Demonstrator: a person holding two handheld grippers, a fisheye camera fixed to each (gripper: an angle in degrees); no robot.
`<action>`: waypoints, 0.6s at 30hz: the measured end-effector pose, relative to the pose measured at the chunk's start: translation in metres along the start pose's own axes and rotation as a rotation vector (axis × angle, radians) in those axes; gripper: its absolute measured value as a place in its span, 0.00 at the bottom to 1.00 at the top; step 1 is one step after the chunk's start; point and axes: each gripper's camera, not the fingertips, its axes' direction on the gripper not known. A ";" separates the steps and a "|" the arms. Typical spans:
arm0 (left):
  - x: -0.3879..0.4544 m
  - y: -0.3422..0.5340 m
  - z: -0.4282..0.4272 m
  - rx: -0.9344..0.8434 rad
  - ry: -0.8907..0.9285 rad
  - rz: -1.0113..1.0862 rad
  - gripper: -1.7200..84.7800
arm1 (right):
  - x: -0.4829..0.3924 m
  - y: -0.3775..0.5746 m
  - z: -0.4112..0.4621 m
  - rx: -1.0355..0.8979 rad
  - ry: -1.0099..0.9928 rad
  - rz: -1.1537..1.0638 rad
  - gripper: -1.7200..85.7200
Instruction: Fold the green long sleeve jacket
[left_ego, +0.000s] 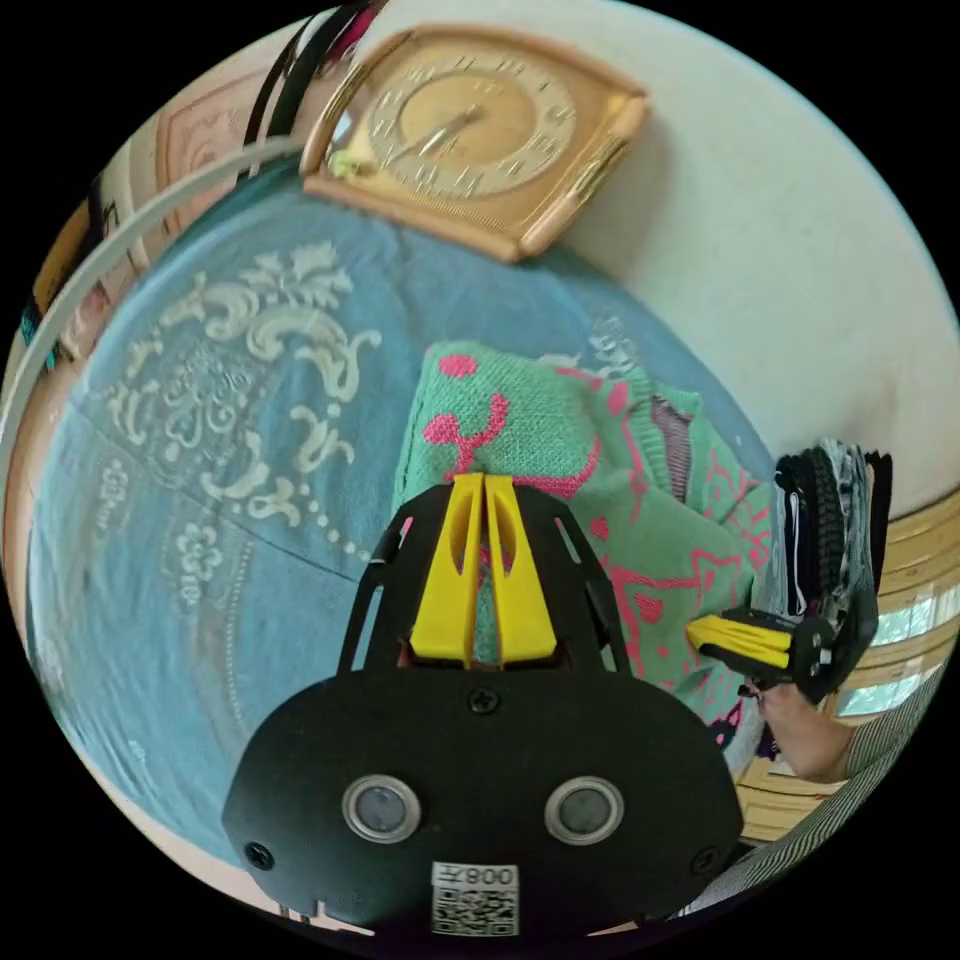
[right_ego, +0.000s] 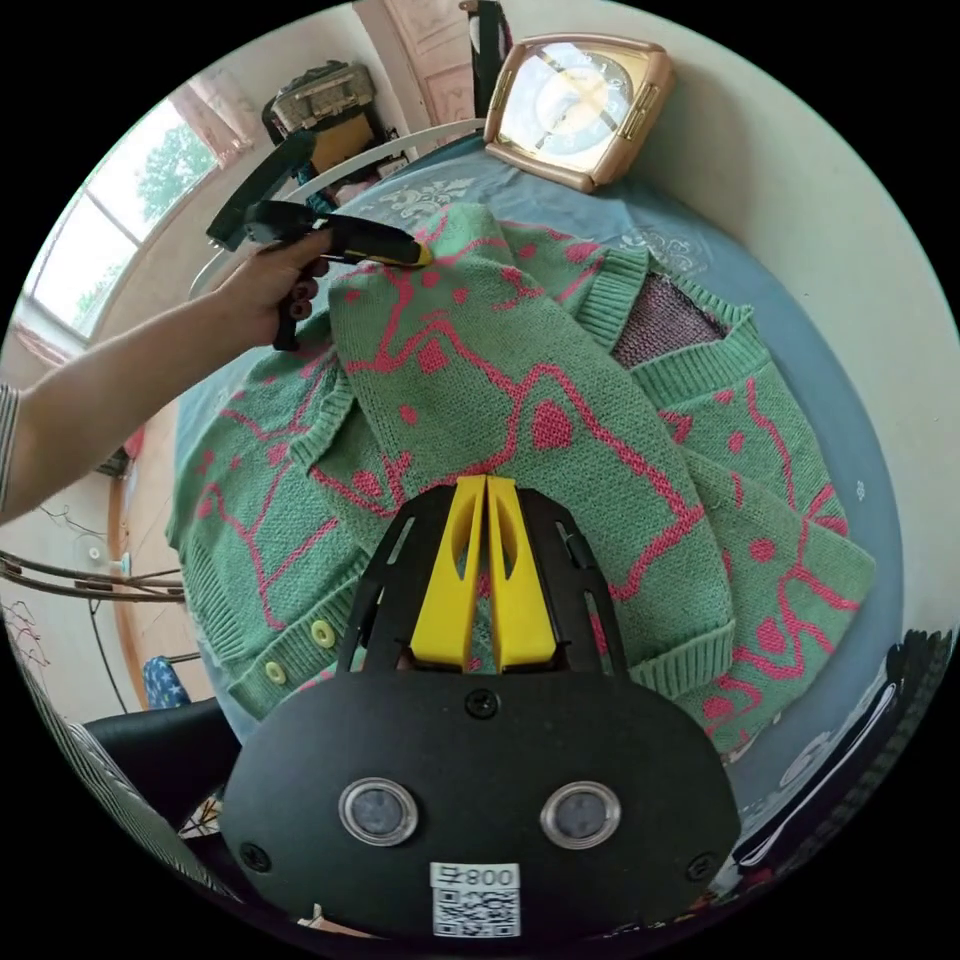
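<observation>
Mid-fold: green jacket (right_ego: 520, 400) spread on blue cloth (left_ego: 200, 560) near clock (left_ego: 470, 130). Left gripper (left_ego: 484, 480) & right gripper (right_ego: 486, 482) both clamped on knit, sleeve side crossing body. Next, prob: lay flat, release

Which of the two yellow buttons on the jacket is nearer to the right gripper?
In the right gripper view, the upper button is nearer to the right gripper. The other button lies further down the edge of the green jacket, away from the jaws.
</observation>
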 end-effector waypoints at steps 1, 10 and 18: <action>-0.005 -0.003 0.003 0.043 0.060 -0.005 0.02 | -0.007 0.005 0.002 0.020 0.034 -0.009 0.02; 0.019 -0.021 -0.023 0.186 0.115 0.065 0.02 | 0.002 0.031 0.016 0.060 -0.053 0.068 0.02; 0.002 -0.053 0.023 0.029 0.076 0.032 0.02 | 0.059 0.085 -0.015 0.175 -0.060 0.327 0.02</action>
